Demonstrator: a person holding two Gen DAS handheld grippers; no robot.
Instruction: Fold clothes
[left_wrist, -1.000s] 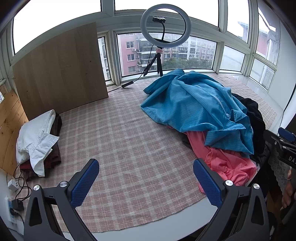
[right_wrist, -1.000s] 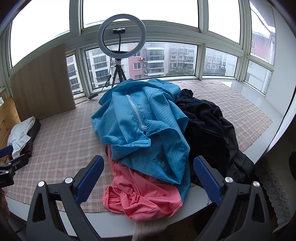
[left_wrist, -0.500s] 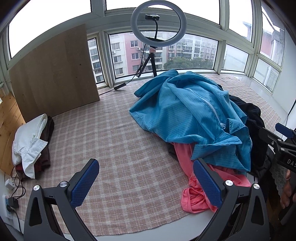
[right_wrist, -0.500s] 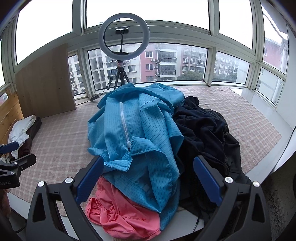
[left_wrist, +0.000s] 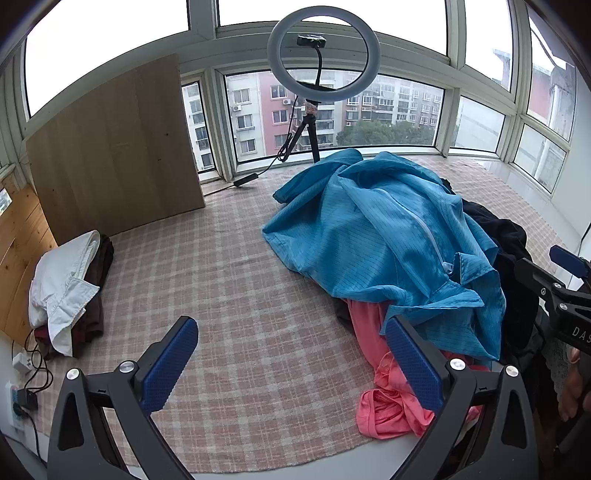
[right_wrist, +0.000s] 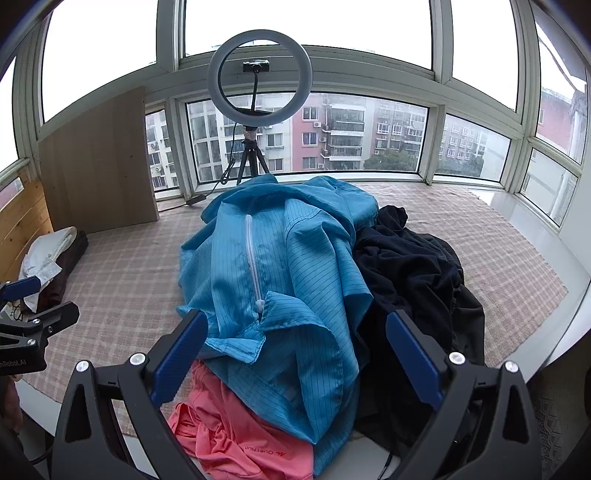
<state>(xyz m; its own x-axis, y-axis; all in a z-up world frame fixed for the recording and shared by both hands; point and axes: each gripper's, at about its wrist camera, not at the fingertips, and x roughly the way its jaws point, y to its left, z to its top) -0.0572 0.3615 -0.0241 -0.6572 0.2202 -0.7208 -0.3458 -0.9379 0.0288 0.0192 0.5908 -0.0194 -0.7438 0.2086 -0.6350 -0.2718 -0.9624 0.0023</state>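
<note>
Both hand-held grippers — left (left_wrist: 291, 363), right (right_wrist: 295, 356) — gape wide, empty, before a tangled pile; grabbing the blue jacket (right_wrist: 280, 273) could drag the pink garment (right_wrist: 236, 435) off the edge.

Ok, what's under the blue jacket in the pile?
Under the blue jacket a pink garment sticks out at the near edge; a black garment lies beside it, partly beneath. Anything deeper is covered.

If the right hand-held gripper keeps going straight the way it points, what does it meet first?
Most likely the blue zip jacket: the right hand-held gripper is open and aimed at the jacket's collar fold on top of the pile. The pink garment lies lower, under that line. Depth is uncertain.
</note>
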